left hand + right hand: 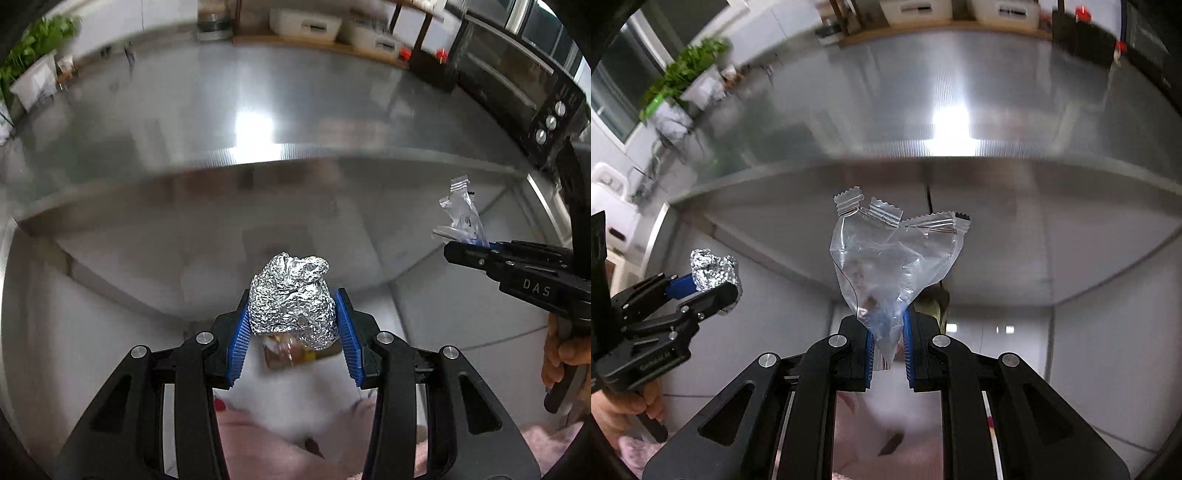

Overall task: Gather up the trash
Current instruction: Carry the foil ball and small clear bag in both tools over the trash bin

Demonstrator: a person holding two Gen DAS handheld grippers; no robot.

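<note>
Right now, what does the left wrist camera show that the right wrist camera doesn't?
Only the left wrist view shows the black toaster oven with its knobs, and the foil ball's front side squeezed between the left gripper's blue fingers. Only the right wrist view shows the clear plastic wrappers fully, with serrated tops, pinched in the right gripper. Both show the steel counter, potted plant and white bins.
</note>
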